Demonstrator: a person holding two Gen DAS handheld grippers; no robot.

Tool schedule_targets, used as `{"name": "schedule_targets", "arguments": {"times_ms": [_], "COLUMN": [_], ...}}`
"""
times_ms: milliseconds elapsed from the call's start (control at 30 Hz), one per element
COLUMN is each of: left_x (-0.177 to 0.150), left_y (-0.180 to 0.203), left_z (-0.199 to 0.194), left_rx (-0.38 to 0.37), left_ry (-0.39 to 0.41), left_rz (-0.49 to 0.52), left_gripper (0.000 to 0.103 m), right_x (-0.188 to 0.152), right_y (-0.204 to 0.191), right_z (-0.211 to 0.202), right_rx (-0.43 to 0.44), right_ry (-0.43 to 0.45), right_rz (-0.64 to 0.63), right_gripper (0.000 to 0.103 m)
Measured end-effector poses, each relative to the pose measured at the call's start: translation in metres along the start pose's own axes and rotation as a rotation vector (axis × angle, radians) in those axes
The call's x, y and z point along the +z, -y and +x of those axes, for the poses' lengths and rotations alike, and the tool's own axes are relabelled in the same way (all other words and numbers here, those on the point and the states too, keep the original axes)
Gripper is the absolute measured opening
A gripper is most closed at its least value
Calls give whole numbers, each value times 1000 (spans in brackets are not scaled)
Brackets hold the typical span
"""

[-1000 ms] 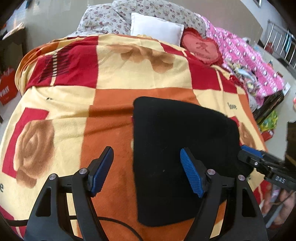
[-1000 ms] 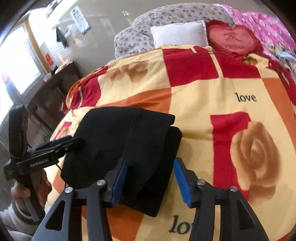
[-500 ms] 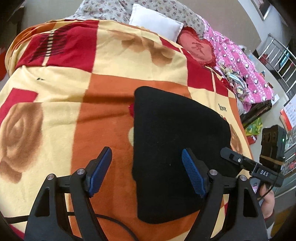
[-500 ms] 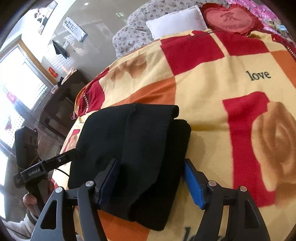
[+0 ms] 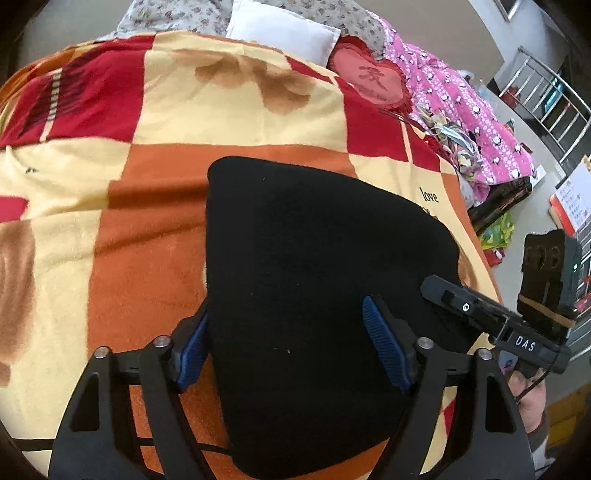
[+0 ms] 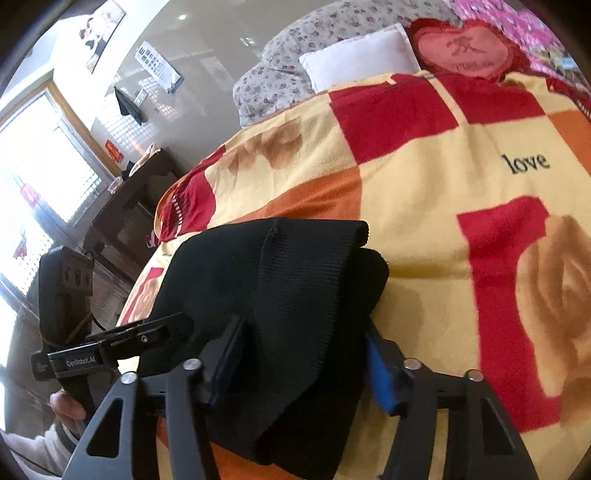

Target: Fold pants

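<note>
The black pants (image 5: 314,288) lie folded in a thick bundle on the red, orange and yellow blanket (image 5: 147,192). My left gripper (image 5: 291,350) is open, its blue pads straddling the near left part of the bundle. In the right wrist view the pants (image 6: 280,280) show a ribbed waistband edge folded on top. My right gripper (image 6: 299,362) is open with its pads on either side of the bundle's near end. The right gripper (image 5: 491,317) also shows in the left wrist view, at the bundle's right edge. The left gripper (image 6: 110,347) shows in the right wrist view, at the left edge.
A white pillow (image 5: 284,33), a red heart cushion (image 5: 369,77) and a pink quilt (image 5: 472,110) lie at the bed's far end. A dark wooden table (image 6: 129,206) stands beside the bed near a bright window (image 6: 33,173). The blanket (image 6: 461,155) stretches right of the pants.
Both grippers have moved forward over the pants, so that their open pads now straddle the bundle instead of hovering short of it. The pants have not shifted.
</note>
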State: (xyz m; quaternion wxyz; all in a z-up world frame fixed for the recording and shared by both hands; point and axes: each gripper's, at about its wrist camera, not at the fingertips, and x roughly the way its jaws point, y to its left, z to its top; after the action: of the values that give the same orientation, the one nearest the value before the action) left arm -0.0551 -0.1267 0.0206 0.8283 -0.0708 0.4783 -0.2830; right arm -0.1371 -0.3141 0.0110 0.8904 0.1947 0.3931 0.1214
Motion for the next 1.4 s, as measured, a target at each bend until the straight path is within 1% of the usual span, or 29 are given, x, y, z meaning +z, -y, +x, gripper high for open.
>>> {"name": "schedule_targets", "arguments": {"times_ms": [33,67,100,200,267,433,567,667,800,867,933,967,1033,1167,1233,1333,1400], "left_x": [1,2,3,8,13,35,49,54,54,54,54,55,58,58,57,55,54], "left_y": [1,2,3,5,5,1,-11,-24,-41,-52,-62,-64,-65,-58,-55,-48,-44], "left_z": [-2,-5,-9,-16,-21,-36,-39,-35,-18,-6,0,0,-1,-7,-13,-22,-26], "left_rx": [0,-3,-4,3,16,60,89,92,103,111,83,76,81,132,169,231,265], "left_ry": [5,9,13,27,43,101,118,105,61,36,31,26,18,19,33,73,94], "left_rz": [6,10,15,31,43,64,54,23,-20,-48,-83,-92,-96,-57,-40,-17,-4], "left_gripper": [68,62,60,56,56,56,56,56,56,56,56,59,60,60,60,60,61], "right_x": [1,2,4,12,22,46,63,71,73,72,70,70,70,70,70,72,71], "right_y": [-3,-5,-7,-16,-22,-43,-53,-56,-52,-45,-35,-33,-33,-45,-56,-68,-77], "right_z": [-3,-4,-5,-8,-9,-5,7,20,42,59,74,76,73,61,49,31,25], "right_rx": [0,-4,-7,-4,7,5,16,19,11,-23,-55,-57,-55,-110,-151,-142,-121], "right_ry": [5,5,7,18,31,61,66,48,6,-23,-60,-60,-54,-43,-14,29,35], "right_rz": [-13,-23,-31,-52,-70,-118,-129,-134,-116,-98,-71,-64,-65,-121,-173,-201,-225], "right_gripper": [48,47,46,44,42,41,41,41,41,41,45,47,47,47,47,47,47]}}
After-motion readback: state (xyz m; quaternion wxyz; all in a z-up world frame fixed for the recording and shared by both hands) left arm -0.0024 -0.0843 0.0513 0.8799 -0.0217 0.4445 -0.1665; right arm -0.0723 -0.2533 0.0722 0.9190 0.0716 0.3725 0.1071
